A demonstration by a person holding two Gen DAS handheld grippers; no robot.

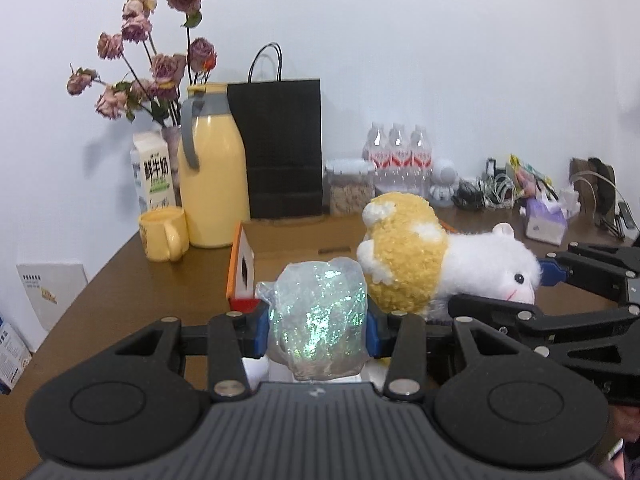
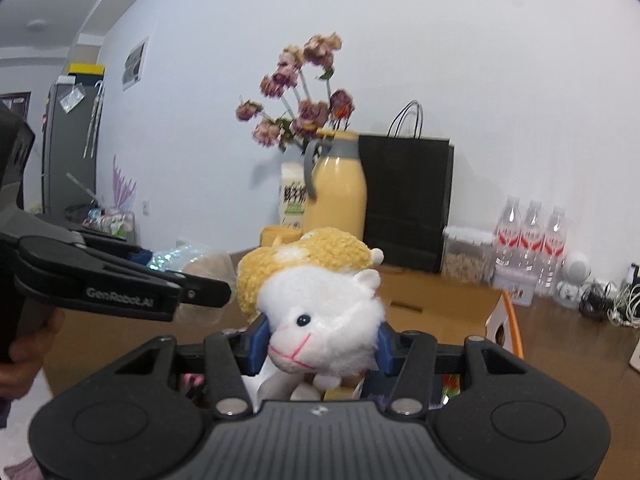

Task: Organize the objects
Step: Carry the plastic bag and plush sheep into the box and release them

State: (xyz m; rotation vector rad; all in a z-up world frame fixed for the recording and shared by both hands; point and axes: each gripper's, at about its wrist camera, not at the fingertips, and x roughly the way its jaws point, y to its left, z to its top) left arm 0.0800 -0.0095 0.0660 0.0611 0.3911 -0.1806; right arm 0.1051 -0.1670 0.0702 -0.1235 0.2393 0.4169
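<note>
My left gripper is shut on a clear bag of iridescent shreds, held above the brown table. My right gripper is shut on the white head of a plush sheep with a yellow woolly body. In the left wrist view the sheep hangs just right of the bag, with the right gripper's fingers at its face. In the right wrist view the left gripper reaches in from the left, the bag beyond it. An open cardboard box lies below both.
At the table's back stand a yellow jug, yellow mug, milk carton, dried roses, black paper bag, a jar, water bottles, cables and a tissue pack.
</note>
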